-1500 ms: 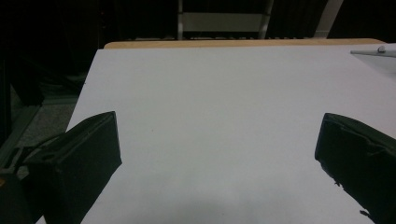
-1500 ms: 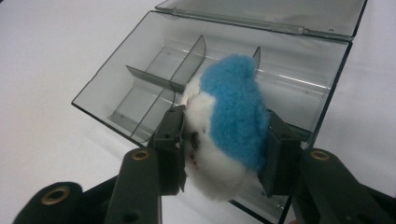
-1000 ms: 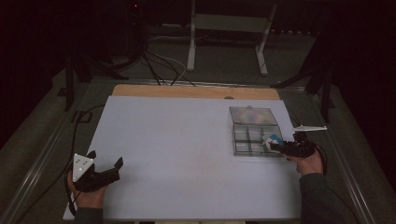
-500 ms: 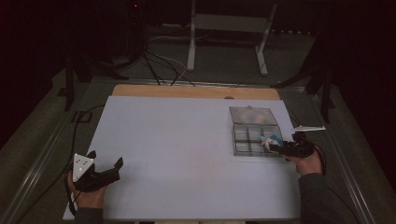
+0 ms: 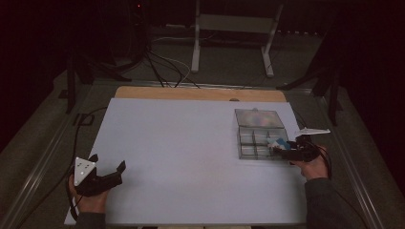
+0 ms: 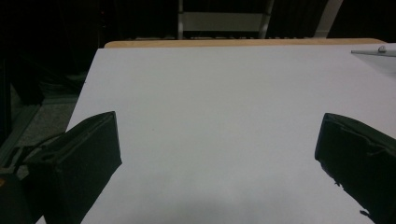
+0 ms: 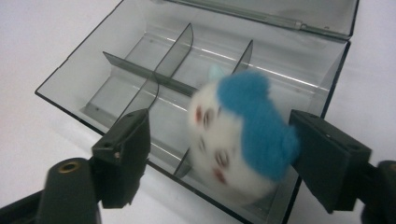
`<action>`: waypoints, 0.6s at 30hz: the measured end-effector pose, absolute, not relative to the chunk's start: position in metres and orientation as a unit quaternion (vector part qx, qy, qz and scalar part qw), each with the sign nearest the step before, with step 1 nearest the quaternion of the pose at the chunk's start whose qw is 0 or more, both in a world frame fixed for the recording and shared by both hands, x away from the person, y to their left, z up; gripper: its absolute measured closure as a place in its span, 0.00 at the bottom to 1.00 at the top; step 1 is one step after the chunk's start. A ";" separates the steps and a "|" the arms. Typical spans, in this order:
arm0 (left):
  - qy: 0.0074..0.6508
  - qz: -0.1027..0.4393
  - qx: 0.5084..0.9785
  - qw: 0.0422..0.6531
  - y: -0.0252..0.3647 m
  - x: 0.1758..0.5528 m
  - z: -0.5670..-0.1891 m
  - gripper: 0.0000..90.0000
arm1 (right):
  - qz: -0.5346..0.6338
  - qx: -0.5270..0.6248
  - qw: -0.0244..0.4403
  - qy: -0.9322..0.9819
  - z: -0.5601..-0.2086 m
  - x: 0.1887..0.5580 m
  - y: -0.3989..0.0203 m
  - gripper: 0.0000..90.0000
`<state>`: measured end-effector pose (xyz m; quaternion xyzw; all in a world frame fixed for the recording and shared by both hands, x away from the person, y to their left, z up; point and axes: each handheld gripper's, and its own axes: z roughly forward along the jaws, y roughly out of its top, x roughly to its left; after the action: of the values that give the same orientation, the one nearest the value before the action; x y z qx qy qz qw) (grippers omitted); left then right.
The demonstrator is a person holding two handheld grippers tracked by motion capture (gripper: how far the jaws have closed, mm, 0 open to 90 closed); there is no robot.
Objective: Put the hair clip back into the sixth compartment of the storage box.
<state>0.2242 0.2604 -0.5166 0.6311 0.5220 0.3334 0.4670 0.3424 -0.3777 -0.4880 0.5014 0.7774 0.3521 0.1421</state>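
Plush toy let go over the compartment box

The blue-and-white plush toy (image 7: 240, 140), blurred and probably dropping, sits between the right gripper (image 7: 219, 158) jaws, which have just been opening; the left pad stands clear of it. Below lies the clear compartment box (image 7: 154, 70). Next: draw back clear. The left gripper (image 6: 217, 154) gapes empty over the table (image 6: 210, 93)

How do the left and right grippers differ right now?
The left gripper hangs open over bare white table; the right gripper, jaws just opening, has a blue-and-white plush toy between them above the clear divided box. Both have black jaws.
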 end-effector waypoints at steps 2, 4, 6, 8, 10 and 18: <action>0.522 0.334 0.631 0.467 0.260 0.224 -0.516 0.01 | 0.353 0.501 0.145 0.777 -0.487 0.342 -0.378 0.22; 0.522 0.334 0.631 0.468 0.260 0.224 -0.517 0.01 | 0.355 0.503 0.155 0.772 -0.486 0.341 -0.378 0.19; 0.522 0.334 0.631 0.467 0.260 0.224 -0.516 0.01 | 0.357 0.505 0.158 0.770 -0.485 0.340 -0.379 0.17; 0.522 0.334 0.630 0.468 0.260 0.224 -0.516 0.01 | 0.358 0.506 0.162 0.768 -0.484 0.340 -0.379 0.17; 0.522 0.334 0.630 0.468 0.260 0.224 -0.516 0.01 | 0.359 0.507 0.164 0.766 -0.484 0.340 -0.379 0.16; 0.523 0.334 0.630 0.467 0.260 0.224 -0.516 0.01 | 0.379 0.516 0.178 0.747 -0.477 0.341 -0.380 0.08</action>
<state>0.2238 0.2602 -0.5164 0.6296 0.5232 0.3336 0.4675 0.3409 -0.3796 -0.4770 0.5158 0.7472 0.3793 0.1782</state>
